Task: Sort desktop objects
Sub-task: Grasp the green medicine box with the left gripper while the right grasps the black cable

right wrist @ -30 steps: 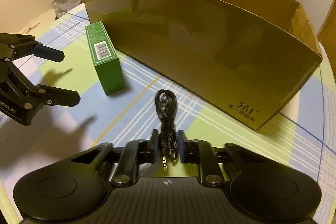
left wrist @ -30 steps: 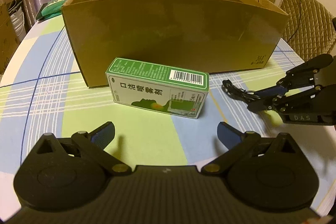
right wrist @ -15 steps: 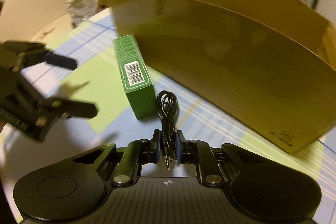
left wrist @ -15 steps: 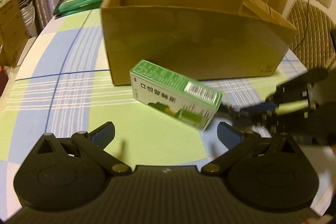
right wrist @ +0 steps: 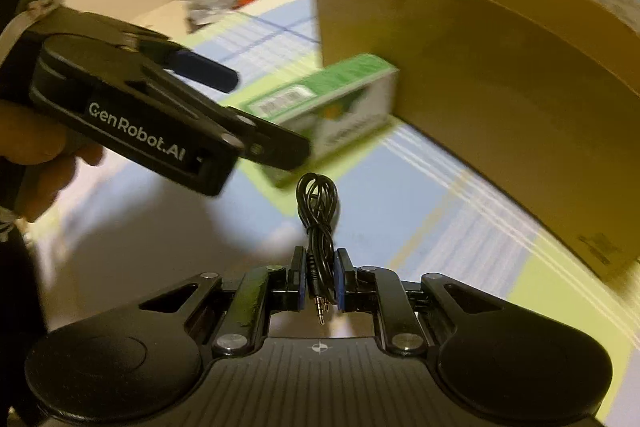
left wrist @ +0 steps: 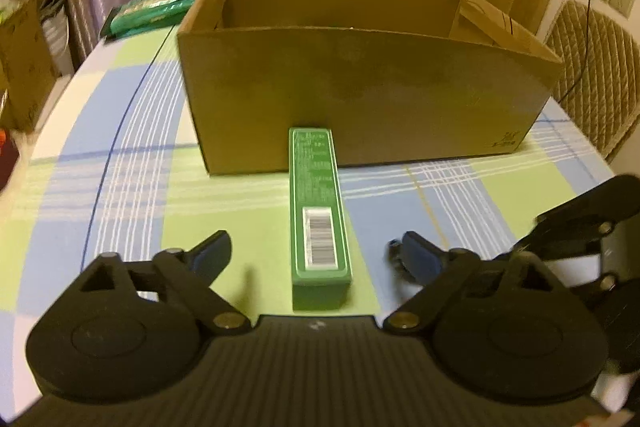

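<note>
While right gripper (right wrist: pixel 319 281) clamps black cable (right wrist: pixel 318 205), "GenRobot.AI" left gripper (left wrist: pixel 318 253) closing, untouched green box (left wrist: pixel 319 211) between.

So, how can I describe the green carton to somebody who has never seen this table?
Find the big open cardboard box on the checked tablecloth. In front of its near wall lies a long, narrow green carton. It alone is green there and carries a white barcode on top.

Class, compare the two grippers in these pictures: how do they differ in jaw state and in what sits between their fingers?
The left gripper has its jaws wide and closing, while the right gripper is shut tight. The left straddles a green box lying on the table, pads not yet touching it; the right pinches a coiled black cable, plugs hanging behind its pads. Both are black, blue-padded, and point toward the cardboard box.
</note>
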The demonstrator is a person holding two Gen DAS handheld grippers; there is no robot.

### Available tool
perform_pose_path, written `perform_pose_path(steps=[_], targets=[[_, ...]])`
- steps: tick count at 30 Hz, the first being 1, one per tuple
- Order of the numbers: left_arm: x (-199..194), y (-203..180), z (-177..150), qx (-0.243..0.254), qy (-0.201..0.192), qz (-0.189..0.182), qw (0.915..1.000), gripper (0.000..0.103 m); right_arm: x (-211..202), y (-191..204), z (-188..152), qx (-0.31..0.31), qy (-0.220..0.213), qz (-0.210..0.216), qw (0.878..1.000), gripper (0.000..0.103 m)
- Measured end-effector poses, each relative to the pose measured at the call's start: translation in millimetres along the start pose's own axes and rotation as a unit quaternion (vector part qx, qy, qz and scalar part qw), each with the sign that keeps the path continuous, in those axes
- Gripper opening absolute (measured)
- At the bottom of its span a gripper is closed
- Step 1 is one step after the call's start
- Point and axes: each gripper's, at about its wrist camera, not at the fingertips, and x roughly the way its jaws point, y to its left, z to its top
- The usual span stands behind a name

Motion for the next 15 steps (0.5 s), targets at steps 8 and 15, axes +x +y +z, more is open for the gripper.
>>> perform_pose_path(steps=[8,15], targets=[[26.2,-3.1,15.4,0.036,0.011,0.007,0.9993,0.026,-4.6,-26.7,2.6,0.062,-0.001,-0.068,0.996,0.01],[8.3,-21.5,-0.5,0.042,0.044,-0.008,0.9981,0.025,-12.2,-41.3,-4.8,0.132,0.01,-0.073,0.989,0.01]])
